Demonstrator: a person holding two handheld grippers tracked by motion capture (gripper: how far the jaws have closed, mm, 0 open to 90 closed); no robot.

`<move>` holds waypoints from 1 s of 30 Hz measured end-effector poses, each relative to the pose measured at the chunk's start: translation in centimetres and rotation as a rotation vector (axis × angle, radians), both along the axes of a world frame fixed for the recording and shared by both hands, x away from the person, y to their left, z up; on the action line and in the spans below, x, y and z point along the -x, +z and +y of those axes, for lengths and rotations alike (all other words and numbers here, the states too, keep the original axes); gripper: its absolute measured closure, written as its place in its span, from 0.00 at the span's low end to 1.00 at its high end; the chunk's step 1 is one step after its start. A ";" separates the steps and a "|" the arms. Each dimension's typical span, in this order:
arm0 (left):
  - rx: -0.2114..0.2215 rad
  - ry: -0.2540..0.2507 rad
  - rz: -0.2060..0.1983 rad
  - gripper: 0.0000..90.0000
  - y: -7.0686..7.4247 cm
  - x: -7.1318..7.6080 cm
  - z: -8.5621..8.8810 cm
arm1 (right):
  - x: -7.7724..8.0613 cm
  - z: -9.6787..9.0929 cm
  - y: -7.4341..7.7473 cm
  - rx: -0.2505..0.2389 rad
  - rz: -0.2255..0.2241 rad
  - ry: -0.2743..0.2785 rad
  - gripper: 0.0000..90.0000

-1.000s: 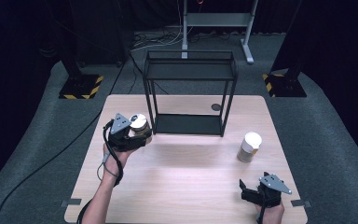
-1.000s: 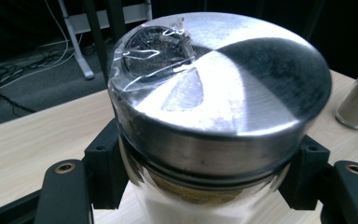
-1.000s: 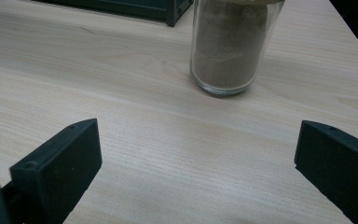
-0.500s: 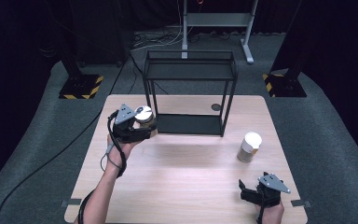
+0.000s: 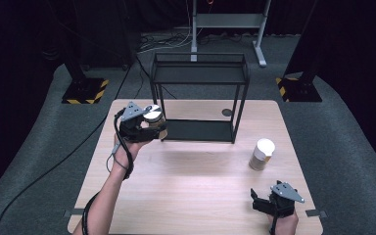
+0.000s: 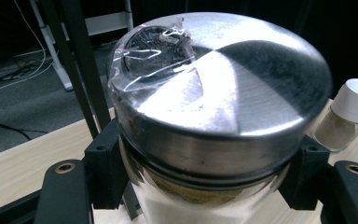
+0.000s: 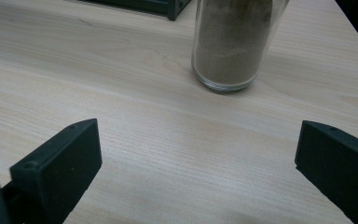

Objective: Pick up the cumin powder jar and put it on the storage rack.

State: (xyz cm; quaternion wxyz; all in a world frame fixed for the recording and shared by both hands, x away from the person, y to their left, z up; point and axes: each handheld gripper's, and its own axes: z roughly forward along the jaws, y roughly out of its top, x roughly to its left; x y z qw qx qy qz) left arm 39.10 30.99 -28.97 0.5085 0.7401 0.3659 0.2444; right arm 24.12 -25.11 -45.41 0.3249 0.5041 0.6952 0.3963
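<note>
The left gripper [image 5: 149, 128] pinched a glass jar with a brushed steel lid [image 6: 219, 88] just under the lid, above the light wooden worktop [image 5: 191, 186] near its far left corner, beside the black metal two-tier rack [image 5: 199, 95]. The jar's lower body was cut off. Near the right edge stood a white-capped glass jar of brown powder [image 5: 262, 154], its cap cropped in the right gripper view. The right gripper [image 5: 269, 205] hovered spread by the near right corner.
</note>
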 end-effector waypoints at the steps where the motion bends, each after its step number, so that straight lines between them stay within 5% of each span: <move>1: 0.000 -0.001 0.000 0.34 0.1 -0.1 -0.1 | 0.0 0.0 0.0 0.001 -0.001 -0.001 0.00; 30: 0.012 -0.022 -0.033 0.34 4.4 -2.2 -1.0 | -0.2 0.2 0.2 0.013 0.013 0.000 0.00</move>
